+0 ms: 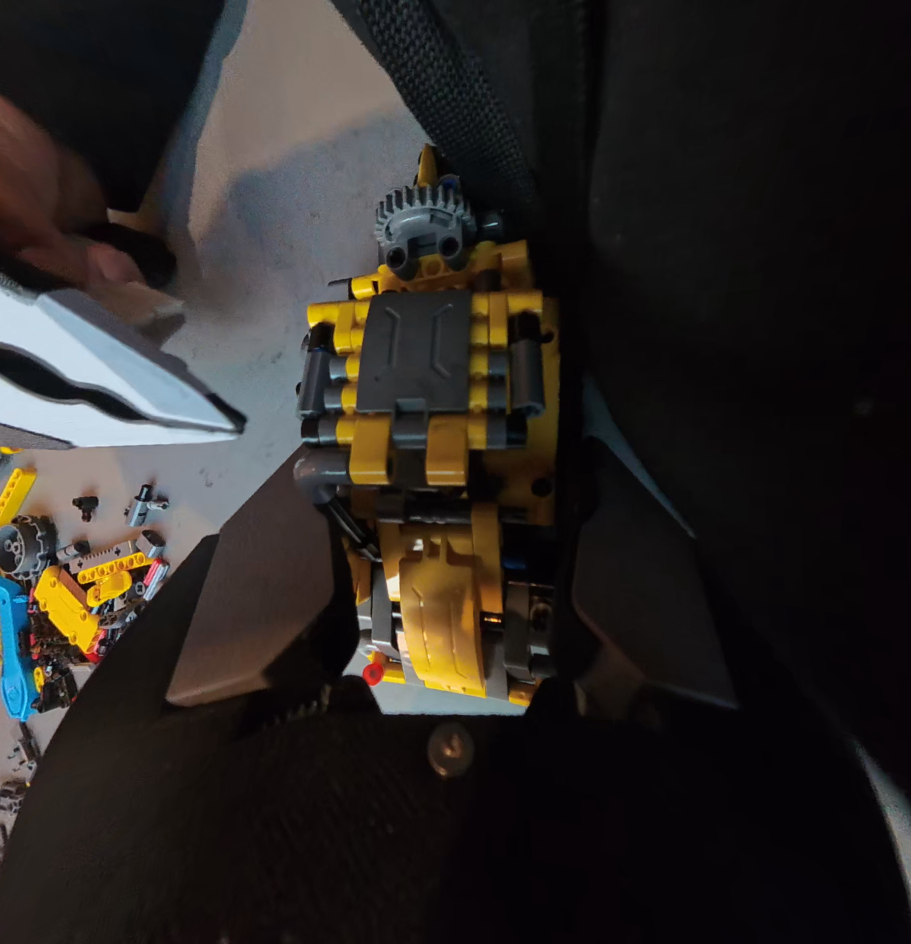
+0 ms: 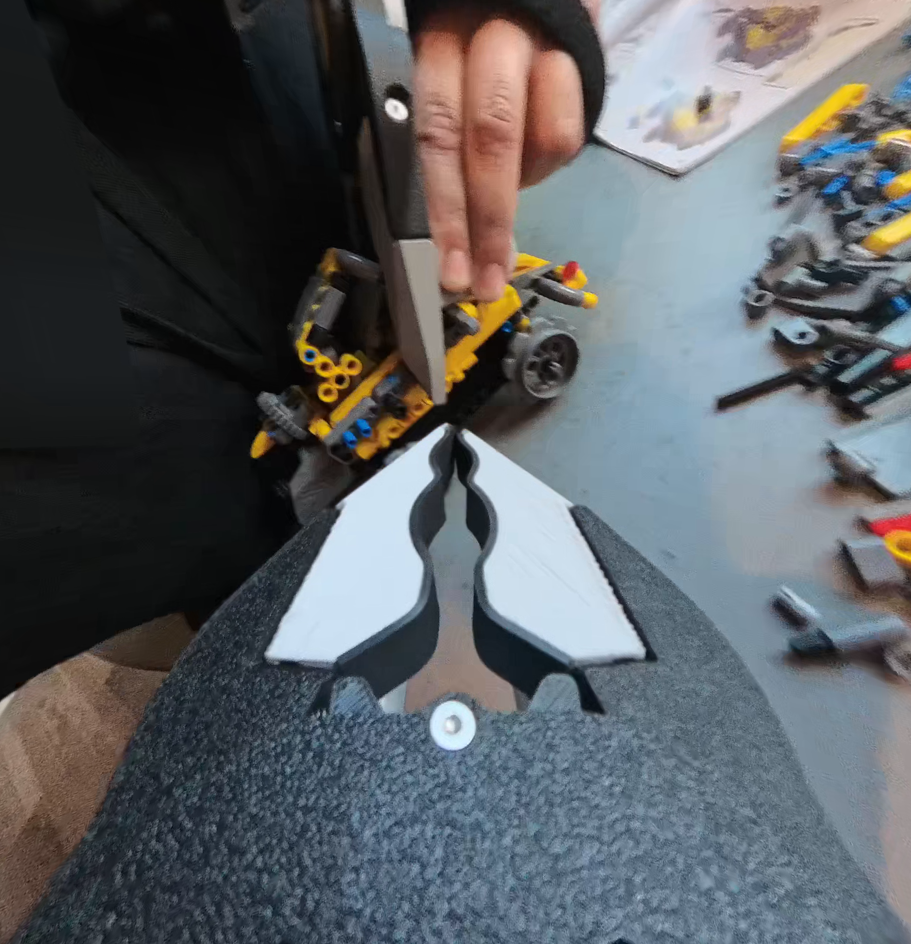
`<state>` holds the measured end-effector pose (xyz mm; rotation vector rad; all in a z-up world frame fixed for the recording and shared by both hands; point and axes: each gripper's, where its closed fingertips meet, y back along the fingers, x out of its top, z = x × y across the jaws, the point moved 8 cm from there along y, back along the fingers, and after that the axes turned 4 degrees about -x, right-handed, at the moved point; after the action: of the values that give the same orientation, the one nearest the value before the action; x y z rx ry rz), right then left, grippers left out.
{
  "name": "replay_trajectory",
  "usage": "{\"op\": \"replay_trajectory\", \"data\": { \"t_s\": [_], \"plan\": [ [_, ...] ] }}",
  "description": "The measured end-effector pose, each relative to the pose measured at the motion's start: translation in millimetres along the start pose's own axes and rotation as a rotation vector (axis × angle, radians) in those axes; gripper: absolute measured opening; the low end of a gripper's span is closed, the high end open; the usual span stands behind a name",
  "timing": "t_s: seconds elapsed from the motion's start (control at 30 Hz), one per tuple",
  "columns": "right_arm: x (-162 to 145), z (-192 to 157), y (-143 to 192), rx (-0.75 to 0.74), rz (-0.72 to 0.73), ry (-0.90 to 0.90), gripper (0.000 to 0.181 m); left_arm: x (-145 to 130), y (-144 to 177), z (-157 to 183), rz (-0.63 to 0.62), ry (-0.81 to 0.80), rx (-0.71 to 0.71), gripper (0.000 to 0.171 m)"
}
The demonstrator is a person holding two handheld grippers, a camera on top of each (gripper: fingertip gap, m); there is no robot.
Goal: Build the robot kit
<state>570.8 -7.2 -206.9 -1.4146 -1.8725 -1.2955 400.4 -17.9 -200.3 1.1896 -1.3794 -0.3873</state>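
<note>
A yellow and grey brick-built vehicle model sits between the two fingers of my left gripper, which is shut on its sides. A grey gear sticks out at the model's far end. In the right wrist view the model is tilted above the table, with one left-gripper finger against it and a person's fingers pressing on its top. My right gripper is shut with nothing between its white fingers, its tips just short of the model's lower end. It also shows in the left wrist view, left of the model.
Loose yellow, grey and black pieces and a blue tool lie in a pile on the grey table. More loose parts and an open instruction booklet lie to the right. The person's dark clothing is close behind the model.
</note>
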Motion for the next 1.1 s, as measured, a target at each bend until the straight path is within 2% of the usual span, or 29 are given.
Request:
{"op": "replay_trajectory", "data": {
  "t_s": [0.03,0.07,0.1,0.13,0.17,0.23,0.27,0.3,0.37,0.4,0.43,0.47,0.57,0.63,0.77,1.1],
  "plan": [
    [-1.2,3.5,6.5,-0.019,0.008,-0.003,0.0,0.0,-0.1,-0.3,0.002,0.0,0.002,0.094],
    [2.6,-6.3,-2.4,0.072,0.042,-0.022,0.0,0.1,-0.3,-0.5,0.003,0.0,0.003,0.094],
    [4.2,-26.3,-25.5,0.206,0.013,-0.016,0.0,0.3,-0.5,-0.6,0.003,-0.003,0.0,0.094],
    [8.4,-41.7,-44.6,0.236,0.001,0.033,0.0,2.1,-0.6,2.3,0.011,-0.024,-0.013,0.093],
    [9.5,-37.0,-39.4,0.167,-0.032,0.092,0.0,1.1,-0.5,0.3,-0.002,0.001,0.0,0.094],
    [13.9,-8.4,0.4,-0.032,0.04,0.047,0.0,0.0,0.1,0.2,0.009,-0.005,0.005,0.094],
    [13.7,0.7,20.4,-0.048,0.113,-0.003,0.0,0.0,-0.1,0.0,0.009,-0.005,0.006,0.094],
    [9.9,4.7,28.5,-0.044,0.127,-0.034,0.0,-0.1,-0.1,-0.3,0.012,-0.005,0.006,0.094],
    [-3.3,2.9,8.4,-0.047,0.013,-0.013,0.0,-0.2,-0.4,-0.7,0.012,-0.005,0.005,0.094],
    [-6.2,-4.8,-7.3,0.006,-0.059,-0.013,0.0,-0.3,-0.3,-1.0,0.012,-0.006,0.003,0.094],
    [-2.2,-16.5,-19.5,0.062,-0.059,0.024,0.0,-0.2,-0.4,-0.3,0.011,-0.01,-0.007,0.094],
    [-0.4,-16.9,-20.4,0.036,-0.05,0.059,0.0,-0.3,-0.4,-0.4,0.009,-0.008,0.0,0.094],
    [-0.3,-6.9,-6.7,0.083,0.003,-0.031,0.0,-0.6,-0.8,-1.3,0.01,-0.001,0.005,0.094],
    [-1.4,-7.9,-3.7,0.083,0.003,-0.009,0.0,-1.0,-0.9,-1.5,0.02,-0.004,0.006,0.095],
    [0.1,-14.5,-13.0,0.135,-0.008,-0.004,0.003,-1.1,-1.4,-2.1,0.021,-0.006,0.003,0.095],
    [-0.4,-15.9,-18.1,0.112,-0.023,0.006,0.0,-1.2,-3.2,-1.5,0.032,0.0,0.006,0.094]
  ]
}}
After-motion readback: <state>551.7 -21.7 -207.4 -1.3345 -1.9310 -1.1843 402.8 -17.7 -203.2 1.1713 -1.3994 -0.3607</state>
